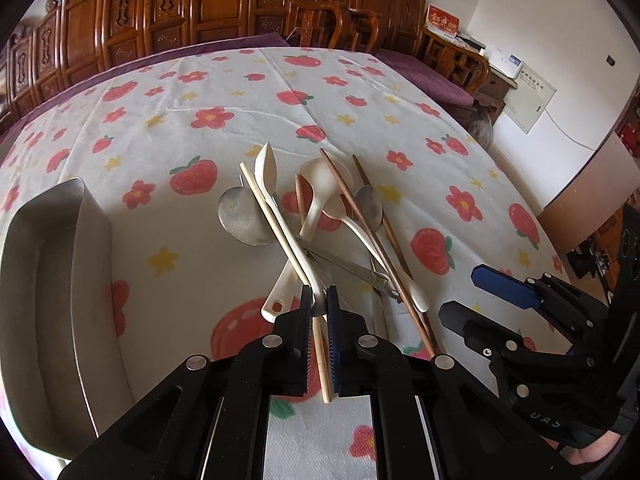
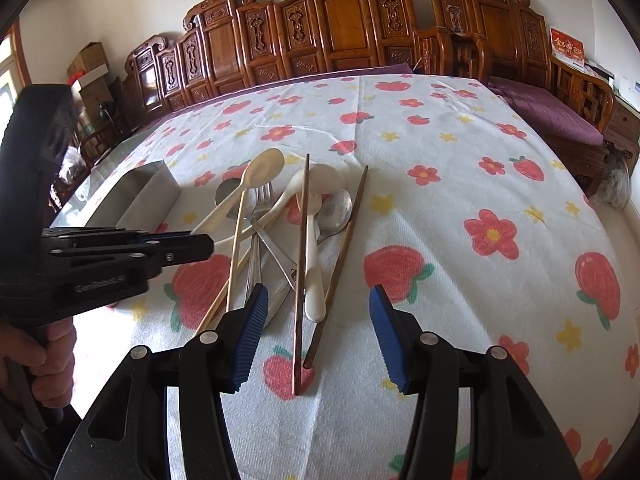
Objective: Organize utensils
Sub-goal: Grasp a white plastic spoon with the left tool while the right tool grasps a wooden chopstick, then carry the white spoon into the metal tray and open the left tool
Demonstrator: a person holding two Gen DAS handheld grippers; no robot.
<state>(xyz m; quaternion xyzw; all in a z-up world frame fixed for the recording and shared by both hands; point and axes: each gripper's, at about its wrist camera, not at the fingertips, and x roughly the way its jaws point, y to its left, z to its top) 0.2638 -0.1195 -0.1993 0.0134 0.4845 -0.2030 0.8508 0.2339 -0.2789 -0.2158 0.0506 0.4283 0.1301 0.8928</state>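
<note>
A pile of utensils lies mid-table: white plastic spoons (image 1: 320,188), metal spoons (image 1: 240,216), a metal fork (image 2: 262,196), pale chopsticks (image 1: 276,236) and dark brown chopsticks (image 2: 302,264). My left gripper (image 1: 319,300) is shut on the handle of a cream spoon (image 1: 267,168), which is raised with its bowl tilted up; it also shows in the right wrist view (image 2: 264,168). My right gripper (image 2: 316,304) is open, low over the near ends of the brown chopsticks, touching nothing.
A metal tray (image 1: 56,280) stands at the left of the pile, also seen in the right wrist view (image 2: 144,192). The table has a strawberry and flower cloth (image 2: 460,200). Carved wooden chairs (image 2: 340,32) line the far side.
</note>
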